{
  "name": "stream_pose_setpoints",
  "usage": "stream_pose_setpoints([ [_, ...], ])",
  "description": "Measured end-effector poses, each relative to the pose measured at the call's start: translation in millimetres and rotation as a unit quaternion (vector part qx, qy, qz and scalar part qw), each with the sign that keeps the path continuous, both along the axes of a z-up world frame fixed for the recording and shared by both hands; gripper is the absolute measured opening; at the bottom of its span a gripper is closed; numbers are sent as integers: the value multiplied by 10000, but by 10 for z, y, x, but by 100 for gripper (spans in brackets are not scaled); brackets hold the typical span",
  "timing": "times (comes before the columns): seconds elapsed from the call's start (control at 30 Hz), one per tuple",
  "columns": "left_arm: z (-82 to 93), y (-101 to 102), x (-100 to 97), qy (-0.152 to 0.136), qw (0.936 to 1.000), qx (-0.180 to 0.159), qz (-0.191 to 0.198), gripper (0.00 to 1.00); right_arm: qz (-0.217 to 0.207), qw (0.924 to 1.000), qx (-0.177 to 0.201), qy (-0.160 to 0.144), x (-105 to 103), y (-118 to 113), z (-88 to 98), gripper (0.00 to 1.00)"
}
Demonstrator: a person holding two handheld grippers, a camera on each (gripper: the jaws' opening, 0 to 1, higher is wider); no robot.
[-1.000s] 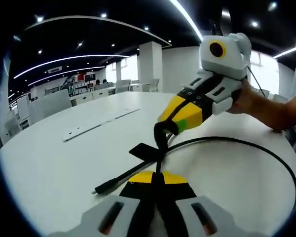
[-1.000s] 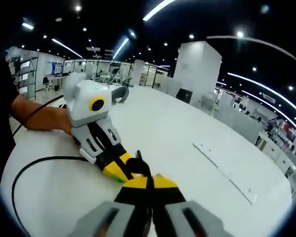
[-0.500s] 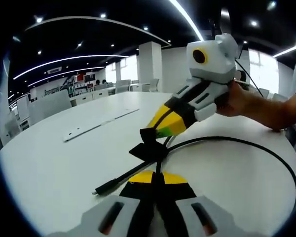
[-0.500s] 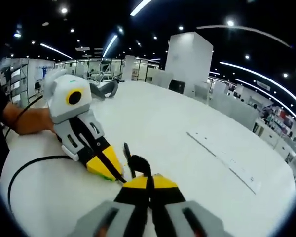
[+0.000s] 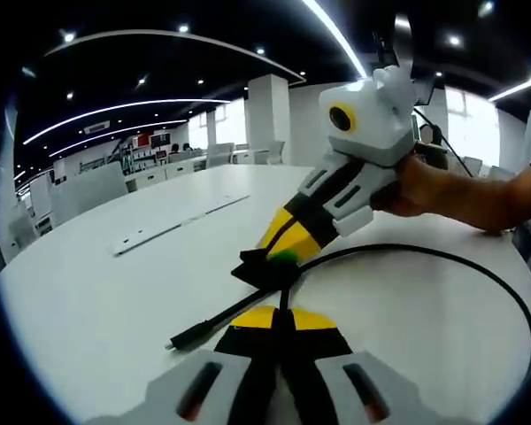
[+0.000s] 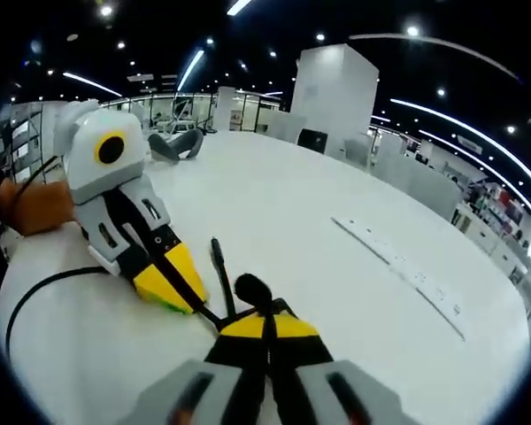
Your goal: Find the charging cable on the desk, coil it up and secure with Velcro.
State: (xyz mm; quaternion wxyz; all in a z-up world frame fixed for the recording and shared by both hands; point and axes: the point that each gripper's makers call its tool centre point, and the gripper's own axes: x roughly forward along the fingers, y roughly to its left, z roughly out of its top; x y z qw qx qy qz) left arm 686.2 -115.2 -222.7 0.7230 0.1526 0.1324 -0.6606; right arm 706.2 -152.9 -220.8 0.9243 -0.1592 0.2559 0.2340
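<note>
A black charging cable (image 5: 425, 252) lies on the white round table (image 5: 88, 292) and bends in a wide loop to the right. Its plug end (image 5: 184, 336) rests near my left gripper (image 5: 281, 312), which is shut on the cable close to the plug. A black Velcro strap (image 5: 255, 268) sits on the cable just ahead of it. My right gripper (image 5: 281, 255) comes in from the right, tilted down, shut on that strap. In the right gripper view, the right gripper (image 6: 264, 320) pinches the strap (image 6: 252, 288), with the left gripper (image 6: 190, 305) beside it and the plug (image 6: 216, 252) sticking out.
A person's hand (image 5: 425, 186) holds the right gripper; another hand (image 6: 31, 204) holds the left one. A long white strip panel (image 5: 177, 221) lies flat in the table further out. White pillars (image 6: 336, 88) and desks stand beyond the table.
My right gripper has swung down and leftward with the strap, from raised above the cable to low against it near the strap's flap. The left gripper and cable have stayed put.
</note>
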Motion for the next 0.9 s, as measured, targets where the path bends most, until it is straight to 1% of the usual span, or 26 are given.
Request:
stream_pose_setpoints([
  [0.17,-2,-2,2,1,10000,-1,-2,5,-25,9999,-162,-30,10,-5,0,2],
  [0.5,-9,-2,-6,-4,10000,1,7,5,-191,9991,-367,58,11,-16,-17,2],
  [0.87,-10,0,-6,-20,10000,6,18,5,-333,9976,-498,346,17,-21,-48,2],
  [0.9,-9,1,-6,-20,10000,4,18,5,-382,9972,-458,447,19,-29,-53,2],
])
